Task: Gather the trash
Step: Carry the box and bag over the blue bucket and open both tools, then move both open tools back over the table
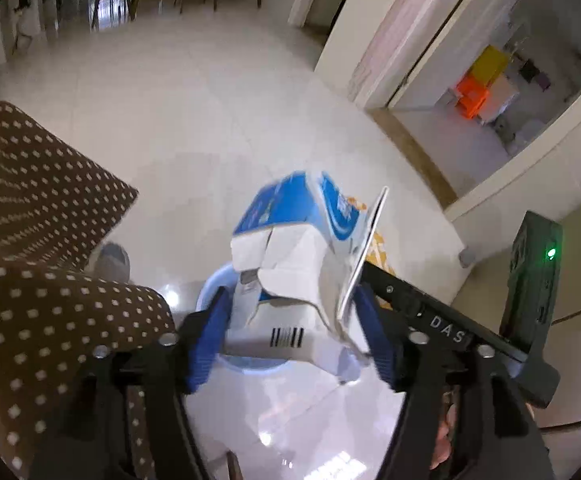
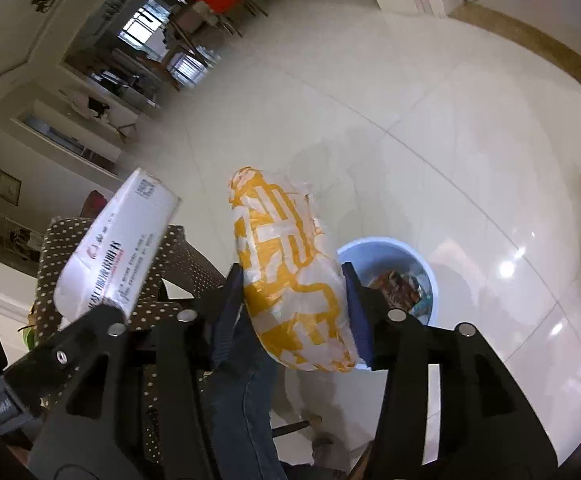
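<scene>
Hovering over the bin, I judge I am at the drop-off step of collecting trash: both pieces hang above the pale blue bin and only need letting go.

Left wrist view: my left gripper (image 1: 290, 340) sits low in the centre of the frame, its blue pads on either side of a torn blue-and-white carton (image 1: 290, 256). The jaws stand fairly wide; whether the pads press on the carton or have slackened I cannot tell. The bin (image 1: 210, 292) peeks out directly behind the carton, mostly hidden by it. A brown dotted cushion (image 1: 42, 208) fills the left of the frame.

Right wrist view: my right gripper (image 2: 294, 312) brackets a yellow-and-white plastic wrapper (image 2: 290, 272) at mid-frame, jaws moderately apart, the bag bulging between them; grip uncertain here too. The bin, with wrappers already inside, lies just right of the bag.

Next I should open both fully, centred over the rim, so nothing falls onto the white floor (image 2: 450, 140).
</scene>
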A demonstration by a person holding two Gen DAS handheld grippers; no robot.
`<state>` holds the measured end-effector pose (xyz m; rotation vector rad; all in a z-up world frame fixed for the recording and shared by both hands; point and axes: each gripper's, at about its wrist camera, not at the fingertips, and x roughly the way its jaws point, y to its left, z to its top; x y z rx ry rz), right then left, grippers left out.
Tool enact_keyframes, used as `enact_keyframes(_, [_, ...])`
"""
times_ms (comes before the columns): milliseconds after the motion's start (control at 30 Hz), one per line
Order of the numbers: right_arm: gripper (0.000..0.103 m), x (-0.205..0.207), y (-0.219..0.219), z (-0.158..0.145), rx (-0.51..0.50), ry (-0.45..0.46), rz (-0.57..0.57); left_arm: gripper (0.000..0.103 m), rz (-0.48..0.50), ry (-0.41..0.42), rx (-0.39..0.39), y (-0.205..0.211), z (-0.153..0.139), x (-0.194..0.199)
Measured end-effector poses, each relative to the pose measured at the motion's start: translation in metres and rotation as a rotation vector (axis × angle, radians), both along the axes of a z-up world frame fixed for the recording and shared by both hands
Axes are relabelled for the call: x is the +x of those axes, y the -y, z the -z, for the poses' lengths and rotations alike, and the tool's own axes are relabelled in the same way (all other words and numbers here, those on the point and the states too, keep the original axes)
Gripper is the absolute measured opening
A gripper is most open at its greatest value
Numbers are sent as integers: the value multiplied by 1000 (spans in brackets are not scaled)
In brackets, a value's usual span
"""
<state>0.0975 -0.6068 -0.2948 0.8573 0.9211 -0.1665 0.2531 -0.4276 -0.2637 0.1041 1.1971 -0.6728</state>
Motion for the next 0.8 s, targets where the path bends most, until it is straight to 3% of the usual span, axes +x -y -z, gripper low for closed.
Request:
enact_keyframes(67, [64,-4,-2,7,11,-18,15,82,2,-20,45,7,11,4])
enact_keyframes(267, [81,-5,3,14,7,-53,32,87,-18,-7,93,3,27,6])
enact_keyframes(400, [96,-12,-1,6,-21,-52,55,88,-35,23,85,-2,17,3])
enact_keyframes(800, [97,-20,-13,-44,-130,-22,90,90,-33,129,6,-30,-44,-19])
